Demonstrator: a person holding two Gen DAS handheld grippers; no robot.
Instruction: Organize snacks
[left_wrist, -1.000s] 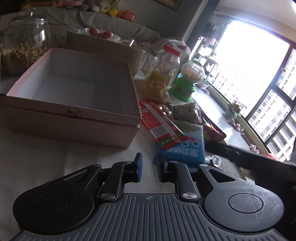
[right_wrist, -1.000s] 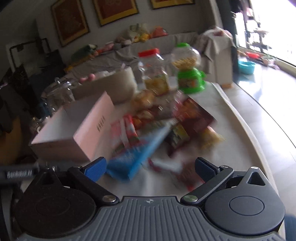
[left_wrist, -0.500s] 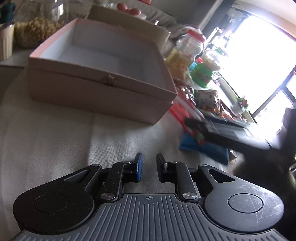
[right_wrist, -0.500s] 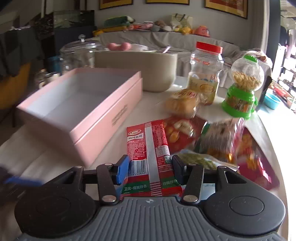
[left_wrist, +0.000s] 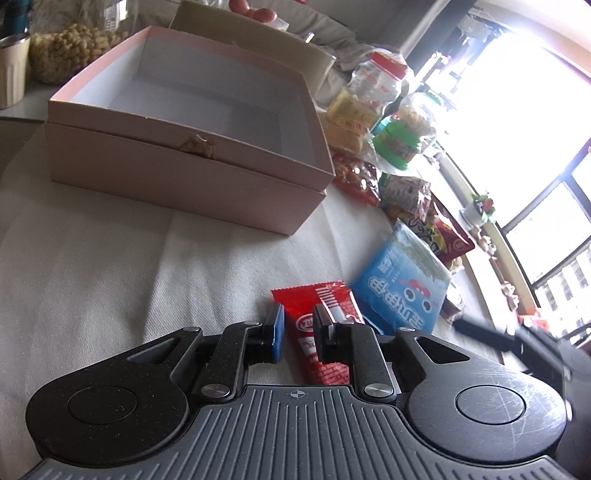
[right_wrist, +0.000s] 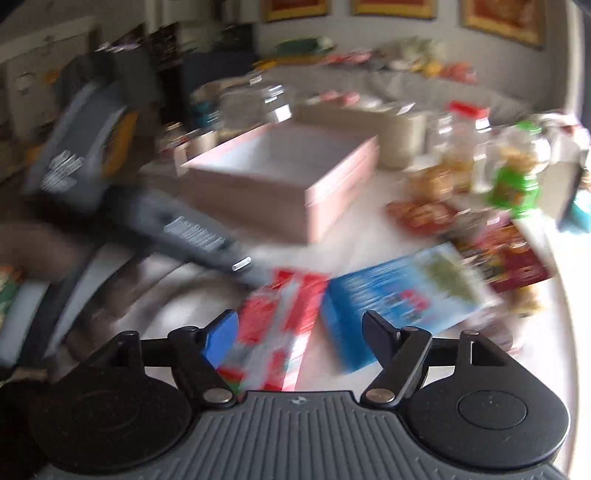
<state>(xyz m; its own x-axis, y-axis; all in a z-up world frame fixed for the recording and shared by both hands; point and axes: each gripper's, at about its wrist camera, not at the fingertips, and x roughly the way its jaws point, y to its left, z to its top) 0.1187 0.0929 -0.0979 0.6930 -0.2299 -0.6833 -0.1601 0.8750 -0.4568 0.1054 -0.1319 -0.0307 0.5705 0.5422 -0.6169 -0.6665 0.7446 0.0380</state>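
A red snack packet (left_wrist: 325, 325) lies on the white cloth, its near end between the fingers of my left gripper (left_wrist: 298, 332), which stand narrowly apart around it; I cannot tell whether they pinch it. The same packet (right_wrist: 280, 325) shows blurred in the right wrist view, below my right gripper (right_wrist: 301, 328), which is open wide and empty. A blue snack bag (left_wrist: 402, 288) lies just right of the packet. The open pink box (left_wrist: 192, 177) stands empty behind them.
More snack bags (left_wrist: 410, 192), a red-lidded jar (left_wrist: 369, 92) and a green candy dispenser (left_wrist: 402, 136) crowd the right side. A glass jar of nuts (left_wrist: 70, 55) and a cup (left_wrist: 11, 70) stand at the far left. A beige tub (left_wrist: 258, 40) sits behind the box.
My right gripper has let go of the red packet, opened wide and pulled back. My left gripper has moved so that the packet lies between its fingers.
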